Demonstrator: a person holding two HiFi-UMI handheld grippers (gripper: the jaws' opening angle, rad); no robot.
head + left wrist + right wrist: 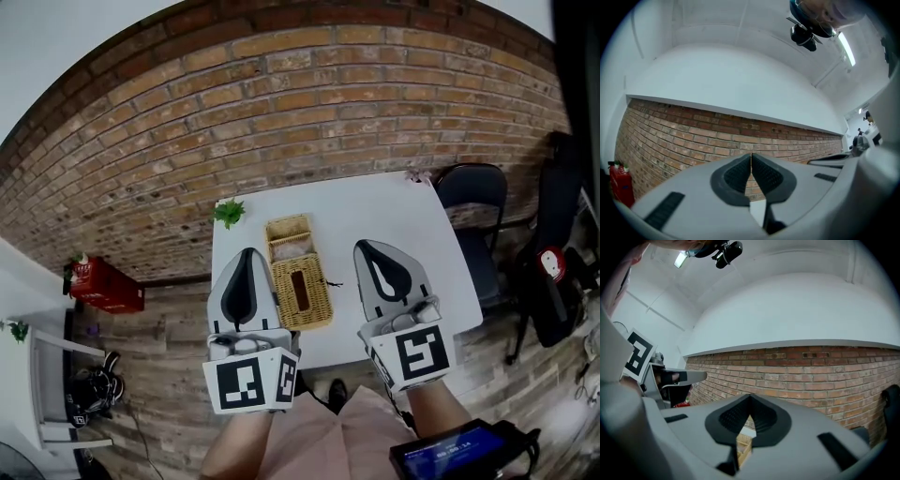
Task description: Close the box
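Note:
A wicker box [298, 286] lies on the white table [375, 211], near its front middle. It stands open: the far half [289, 239] shows a pale inside, and the near half has a dark slot in it. My left gripper [247, 255] hovers just left of the box, and my right gripper [366, 246] just right of it. Both are raised off the table and hold nothing. In the left gripper view the left gripper [751, 157] is shut against the brick wall. The right gripper [750, 398] is shut too, with a strip of wicker box [743, 446] showing below its pads.
A small green plant [228, 212] stands at the table's far left corner and a small pinkish item [418, 175] at its far right corner. A black chair [473, 202] is right of the table. A red case [103, 284] sits on the floor at left. The brick wall runs behind.

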